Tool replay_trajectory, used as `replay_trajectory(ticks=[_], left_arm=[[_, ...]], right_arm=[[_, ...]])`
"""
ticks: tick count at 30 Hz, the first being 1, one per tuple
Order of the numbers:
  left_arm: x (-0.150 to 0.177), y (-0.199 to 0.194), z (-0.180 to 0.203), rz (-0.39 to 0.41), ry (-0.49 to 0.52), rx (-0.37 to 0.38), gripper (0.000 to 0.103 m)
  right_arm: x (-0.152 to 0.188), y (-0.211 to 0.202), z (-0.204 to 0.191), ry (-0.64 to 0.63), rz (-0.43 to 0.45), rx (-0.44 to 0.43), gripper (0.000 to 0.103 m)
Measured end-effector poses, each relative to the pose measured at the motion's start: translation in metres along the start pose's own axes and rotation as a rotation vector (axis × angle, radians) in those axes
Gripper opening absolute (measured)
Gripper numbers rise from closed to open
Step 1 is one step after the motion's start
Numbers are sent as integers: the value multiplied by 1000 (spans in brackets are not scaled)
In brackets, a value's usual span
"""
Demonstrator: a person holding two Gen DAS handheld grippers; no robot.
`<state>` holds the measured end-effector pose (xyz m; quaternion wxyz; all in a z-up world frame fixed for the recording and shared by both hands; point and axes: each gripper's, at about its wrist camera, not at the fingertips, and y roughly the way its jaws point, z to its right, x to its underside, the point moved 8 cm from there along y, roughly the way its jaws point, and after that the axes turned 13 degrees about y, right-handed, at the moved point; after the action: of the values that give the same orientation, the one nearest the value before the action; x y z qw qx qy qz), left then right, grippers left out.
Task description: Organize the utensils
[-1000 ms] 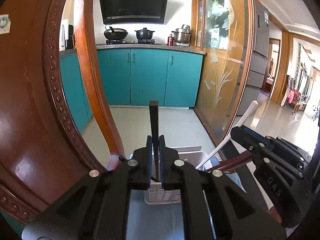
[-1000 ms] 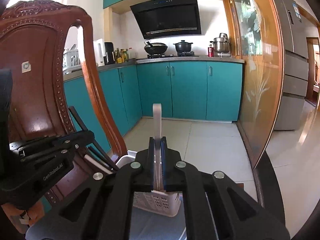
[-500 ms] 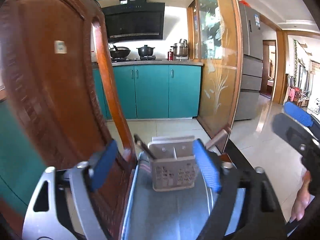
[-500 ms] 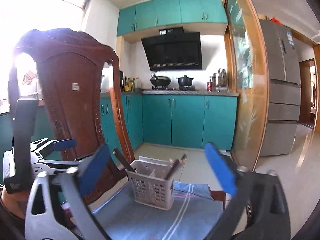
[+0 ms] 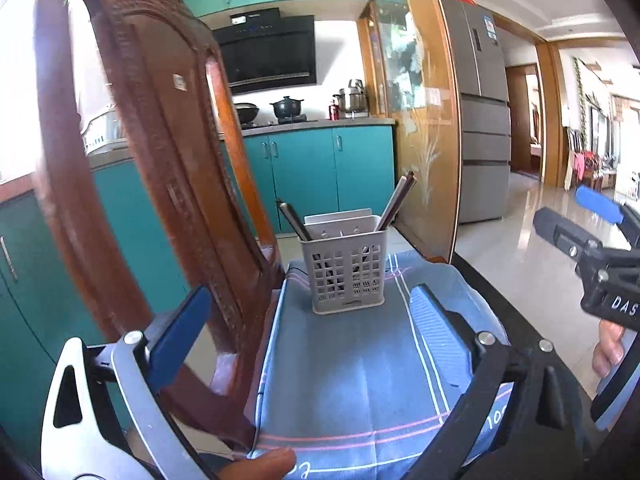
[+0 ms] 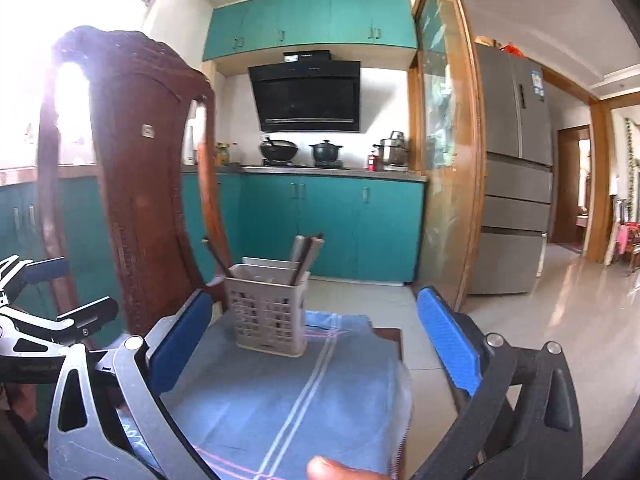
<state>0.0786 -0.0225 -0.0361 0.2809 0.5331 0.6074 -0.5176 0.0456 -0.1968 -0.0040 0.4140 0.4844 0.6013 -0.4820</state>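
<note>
Gripper hardware, both wrist views

We note the left gripper (image 5: 308, 336) has one silver arm and one black arm, blue ribbed pads (image 5: 178, 332) and round silver screws. The right gripper (image 6: 316, 344) is built the same, and seen from the left camera its black body carries white letters "DAS". A fingertip (image 5: 266, 463) shows at the frame bottom.

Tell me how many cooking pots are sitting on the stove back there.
2: a wok on the left burner, a lidded black pot on the right burner. Steel pots stand on the counter beside them.
</note>
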Motion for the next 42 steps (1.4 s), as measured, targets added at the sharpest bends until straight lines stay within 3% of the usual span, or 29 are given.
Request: replay_trajectory(ticks=[8,42], left_arm=[[-9,-29,-21,49,-40,-56,99],[-15,-16,-17,37,-40,-10,99]], right_arm=[[-2,-4,-17,-3,21,-63,100],[1,-2,-43,-88,19,-101,100]])
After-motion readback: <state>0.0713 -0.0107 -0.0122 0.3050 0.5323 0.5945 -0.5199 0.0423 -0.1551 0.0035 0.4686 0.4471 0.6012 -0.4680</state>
